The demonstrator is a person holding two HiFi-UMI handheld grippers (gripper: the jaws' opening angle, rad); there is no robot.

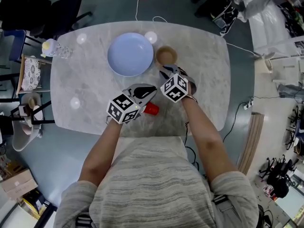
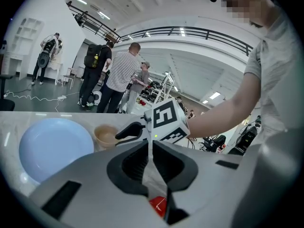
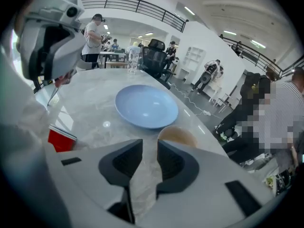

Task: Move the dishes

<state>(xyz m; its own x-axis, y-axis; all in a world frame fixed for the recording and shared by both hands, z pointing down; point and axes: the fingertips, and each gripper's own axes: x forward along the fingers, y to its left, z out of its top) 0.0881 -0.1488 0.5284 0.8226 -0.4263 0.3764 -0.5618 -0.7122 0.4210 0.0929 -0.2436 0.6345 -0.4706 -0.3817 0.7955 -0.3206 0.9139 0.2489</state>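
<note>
A pale blue plate [image 1: 130, 54] lies at the far middle of the marble table [image 1: 85, 84], with a small tan bowl [image 1: 166, 56] just to its right. A red cup [image 1: 151, 109] sits near the front edge. My left gripper [image 1: 151, 90] hovers right over the red cup, which shows below its jaws [image 2: 159, 205]; the jaws are shut with nothing between them. My right gripper [image 1: 166, 70] is just short of the tan bowl [image 3: 178, 137], pointing at it, shut and empty. The plate [image 3: 146, 106] lies beyond the bowl.
A small clear bottle with a yellow top [image 1: 52, 47] stands at the table's far left corner. Office chairs [image 1: 61, 8] and a side stand with dishes [image 1: 31, 108] are left of the table. A white cable [image 1: 140, 4] runs off the far edge. Several people stand in the background.
</note>
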